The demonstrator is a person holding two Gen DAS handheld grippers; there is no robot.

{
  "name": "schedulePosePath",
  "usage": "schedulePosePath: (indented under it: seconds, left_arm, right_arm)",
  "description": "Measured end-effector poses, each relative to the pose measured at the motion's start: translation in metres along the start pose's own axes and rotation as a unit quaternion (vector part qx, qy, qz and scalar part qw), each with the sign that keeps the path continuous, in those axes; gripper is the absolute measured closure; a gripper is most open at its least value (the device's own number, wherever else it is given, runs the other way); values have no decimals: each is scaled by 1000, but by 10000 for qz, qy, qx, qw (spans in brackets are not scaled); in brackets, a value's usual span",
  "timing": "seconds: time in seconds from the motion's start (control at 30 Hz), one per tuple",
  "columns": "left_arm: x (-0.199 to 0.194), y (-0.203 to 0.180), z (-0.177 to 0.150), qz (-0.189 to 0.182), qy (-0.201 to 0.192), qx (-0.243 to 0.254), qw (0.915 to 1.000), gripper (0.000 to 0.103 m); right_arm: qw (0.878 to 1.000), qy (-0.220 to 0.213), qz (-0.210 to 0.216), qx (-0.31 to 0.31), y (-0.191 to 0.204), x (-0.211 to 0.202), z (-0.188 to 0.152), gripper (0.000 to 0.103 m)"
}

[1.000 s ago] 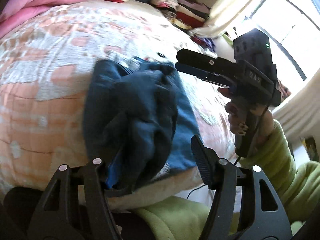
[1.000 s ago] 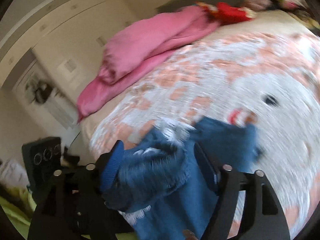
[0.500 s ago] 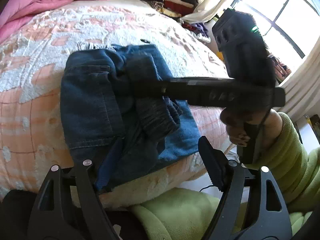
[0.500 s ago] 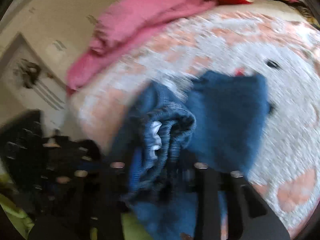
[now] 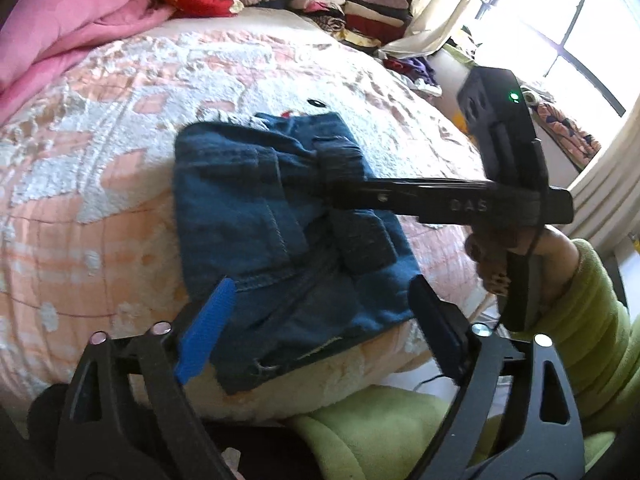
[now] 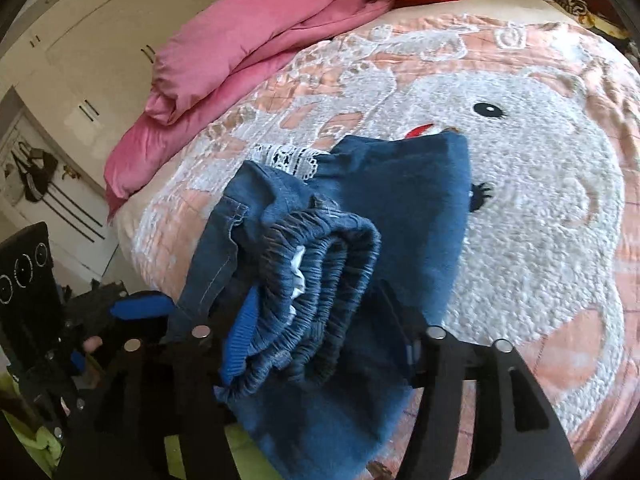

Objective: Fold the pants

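Bedroom w/ a bed (image 6: 552, 240) under a peach-and-white plush blanket with a cartoon animal face; a rumpled pink quilt (image 6: 248, 48) lies along its far left edge, and stacks of folded clothes (image 5: 360, 12) sit at the far right by the window.

The blue denim pants with an elastic waistband (image 5: 280, 216) sit at the near edge of the bed, already doubled into a rough block. That's close to you, so both tools reach w/o stretching.

Your left tool (image 5: 320, 312) stands wide, its jaws having just been opening. The blue pad (image 5: 206, 332) and the black one straddle the near hem, not pressing it. I'd say you've let go on that side so the layer can settle flat.

Your right tool (image 6: 320, 352) comes in from the right across the top of the pile. Its jaws have just been opening, and the gathered waistband roll (image 6: 316, 280) bunches between them. Whether the pads actually press it, can't tell – the cloth hides them.

Prob. the fold is nearly done: the waistband end wants laying down and smoothing. It's bulky & springy, so it may pop back up.
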State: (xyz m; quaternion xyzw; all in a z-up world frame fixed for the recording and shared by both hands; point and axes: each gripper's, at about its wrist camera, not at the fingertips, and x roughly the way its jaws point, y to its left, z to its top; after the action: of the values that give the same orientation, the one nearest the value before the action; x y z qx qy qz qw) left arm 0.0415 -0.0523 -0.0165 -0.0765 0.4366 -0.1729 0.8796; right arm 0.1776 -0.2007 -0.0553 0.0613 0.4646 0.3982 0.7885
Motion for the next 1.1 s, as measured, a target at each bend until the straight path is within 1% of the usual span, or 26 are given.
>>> schedulePosePath:
  seconds: [0.03, 0.07, 0.1, 0.17, 0.23, 0.27, 0.3, 0.4, 0.6, 0.7, 0.93, 1.1]
  left_arm:
    - [-2, 0, 0, 44, -24, 5, 10000, 10]
    - [-4, 0, 0, 70, -48, 12, 10000, 10]
    - [-7, 1, 1, 89, -76, 17, 9999, 10]
    - [-11, 1, 3, 179, -142, 28, 9997, 10]
    - [-16, 2, 4, 268, -188, 34, 9995, 10]
    - [-18, 2, 4, 300, -213, 29, 9993, 10]
    - [-19, 3, 4, 316, -230, 25, 9992, 10]
    - [-24, 3, 5, 394, -279, 13, 9988, 10]
    - [-29, 6, 8, 529, -351, -5, 9980, 10]
    - [-33, 5, 8, 595, -388, -5, 9975, 10]
    - [-34, 11, 11, 792, -452, -9, 9958, 10]
    - [-19, 28, 18, 1054, -350, -108, 9938, 10]
  right_arm:
    - [10000, -31, 1, -3, 0, -5, -1, 39]
    - [10000, -85, -26, -12, 2, -7, 0, 34]
    - [9998, -197, -86, -44, 4, -15, -1, 32]
    - [9993, -337, -149, -93, 6, -28, -2, 23]
    - [9986, -466, -224, -149, 10, -39, -2, 20]
    - [9981, -533, -248, -181, 13, -45, -1, 15]
    - [9976, -592, -274, -214, 15, -50, -2, 13]
    - [9956, -776, -397, -341, 22, -66, -1, 8]
    - [9909, -1066, -634, -531, 34, -87, -2, 6]
    - [9886, -1128, -779, -627, 39, -94, -4, 5]
    - [9864, -1143, -984, -647, 37, -98, -10, 5]
    - [9859, -1030, -1224, -498, 23, -84, -13, 5]
